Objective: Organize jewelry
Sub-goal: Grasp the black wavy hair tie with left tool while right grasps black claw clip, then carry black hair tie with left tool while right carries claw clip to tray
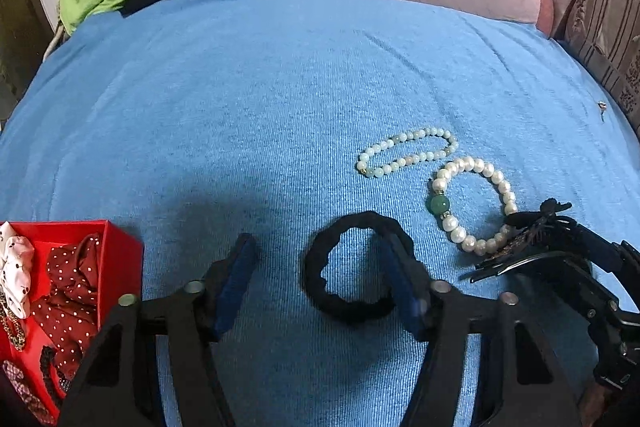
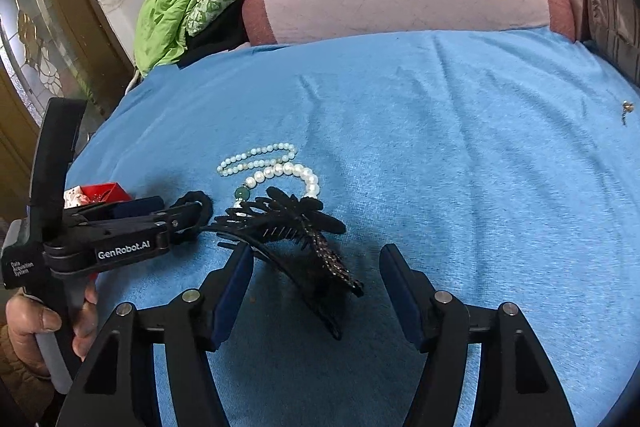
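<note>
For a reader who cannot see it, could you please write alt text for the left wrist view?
The left gripper hangs open over a blue cloth, its right finger inside a black hair tie. Two pearl bracelets and a black hair clip lie right; a red box sits left.

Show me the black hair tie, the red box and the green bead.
Hair tie (image 1: 320, 259), left wrist view, its left side.
Red box (image 1: 120, 247), left wrist view, its right wall.
Green bead (image 1: 440, 205), left wrist view, its middle.

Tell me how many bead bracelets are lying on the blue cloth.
2: a pale small-bead bracelet farther back, and a pearl bracelet with a green bead nearer, partly under the black hair clip.
</note>
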A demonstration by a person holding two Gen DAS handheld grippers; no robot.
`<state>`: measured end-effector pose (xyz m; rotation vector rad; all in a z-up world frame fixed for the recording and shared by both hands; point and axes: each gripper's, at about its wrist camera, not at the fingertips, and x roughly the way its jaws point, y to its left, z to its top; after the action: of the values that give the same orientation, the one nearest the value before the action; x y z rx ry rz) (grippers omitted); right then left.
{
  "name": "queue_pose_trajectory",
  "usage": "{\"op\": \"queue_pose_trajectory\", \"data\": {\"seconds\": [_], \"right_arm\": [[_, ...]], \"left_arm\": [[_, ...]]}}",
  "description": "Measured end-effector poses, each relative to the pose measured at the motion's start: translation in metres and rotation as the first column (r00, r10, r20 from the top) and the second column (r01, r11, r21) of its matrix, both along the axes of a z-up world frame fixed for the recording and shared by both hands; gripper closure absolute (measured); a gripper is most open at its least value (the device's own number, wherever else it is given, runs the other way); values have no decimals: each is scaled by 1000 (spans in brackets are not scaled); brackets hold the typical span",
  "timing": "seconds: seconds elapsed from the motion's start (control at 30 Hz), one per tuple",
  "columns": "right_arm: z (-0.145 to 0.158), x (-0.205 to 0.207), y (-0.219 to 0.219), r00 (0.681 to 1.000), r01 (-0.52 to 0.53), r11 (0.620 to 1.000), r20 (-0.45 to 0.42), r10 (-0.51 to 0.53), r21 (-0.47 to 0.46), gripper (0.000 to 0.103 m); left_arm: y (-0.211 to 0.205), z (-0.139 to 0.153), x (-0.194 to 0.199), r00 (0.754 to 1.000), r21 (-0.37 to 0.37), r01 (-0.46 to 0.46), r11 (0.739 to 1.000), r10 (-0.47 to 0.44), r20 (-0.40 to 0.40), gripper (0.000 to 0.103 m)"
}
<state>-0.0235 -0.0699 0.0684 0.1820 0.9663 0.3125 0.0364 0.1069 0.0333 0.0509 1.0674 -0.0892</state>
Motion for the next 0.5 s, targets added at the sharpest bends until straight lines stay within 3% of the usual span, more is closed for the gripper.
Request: {"op": "queue_pose_trajectory", "data": {"seconds": [0.03, 0.1, 0.37, 0.5], "right_arm": [[0, 0, 0, 1000, -4, 1000, -1, 4, 7, 38], [-2, 0, 1, 1000, -10, 1000, -7, 10, 6, 56], [5, -6, -2, 1000, 10, 999, -4, -10, 51, 75], [10, -11, 1, 1000, 17, 998, -1, -17, 56, 75]], "left_arm": [[-2, 1, -1, 1000, 12, 2, 1000, -2, 8, 73], [-7, 4, -2, 1000, 31, 12, 999, -13, 10, 93], [-16, 17, -21, 998, 15, 51, 999, -52, 32, 94], [-16, 26, -34, 998, -3, 54, 999, -54, 41, 94]]}}
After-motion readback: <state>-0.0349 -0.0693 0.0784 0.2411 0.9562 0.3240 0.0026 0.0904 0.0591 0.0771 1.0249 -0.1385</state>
